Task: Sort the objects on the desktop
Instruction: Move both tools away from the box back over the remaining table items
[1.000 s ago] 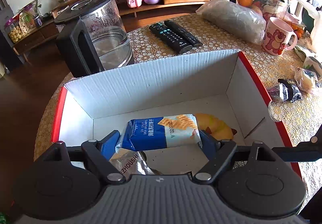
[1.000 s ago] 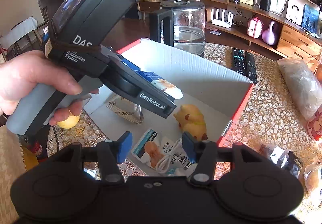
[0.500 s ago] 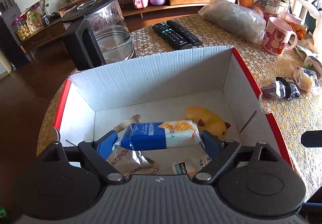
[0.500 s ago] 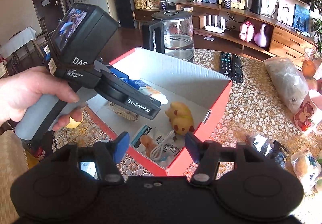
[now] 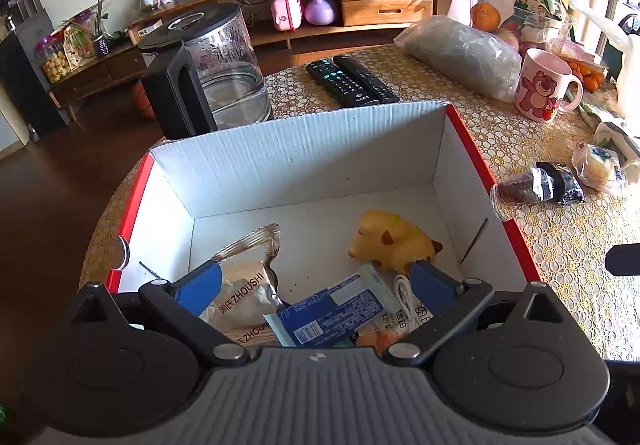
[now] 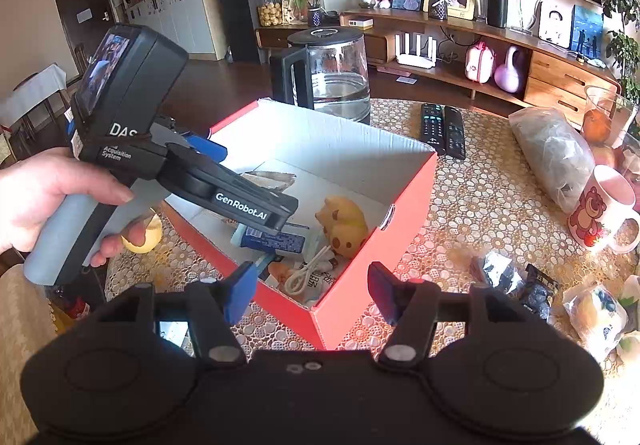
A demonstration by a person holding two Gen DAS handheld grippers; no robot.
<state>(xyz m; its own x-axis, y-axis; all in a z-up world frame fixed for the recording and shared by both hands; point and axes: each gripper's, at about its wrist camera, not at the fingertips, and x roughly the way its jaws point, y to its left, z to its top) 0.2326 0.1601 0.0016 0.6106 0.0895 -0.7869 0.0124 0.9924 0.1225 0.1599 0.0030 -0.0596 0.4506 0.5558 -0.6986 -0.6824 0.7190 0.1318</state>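
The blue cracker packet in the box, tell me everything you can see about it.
The blue cracker packet is a sealed glossy wrapper with a pale crimped end and a white printed label panel facing up. It lies nearly flat on the floor of the cardboard box, partly over a silver snack bag and a packet with a white cable. The open left gripper sits above it, not touching. A yellow toy lies just beyond.

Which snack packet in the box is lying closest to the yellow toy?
The blue-and-white cracker packet; it lies nearer the yellow toy animal than the silver ZHOUSHI foil packet on the box's far side.
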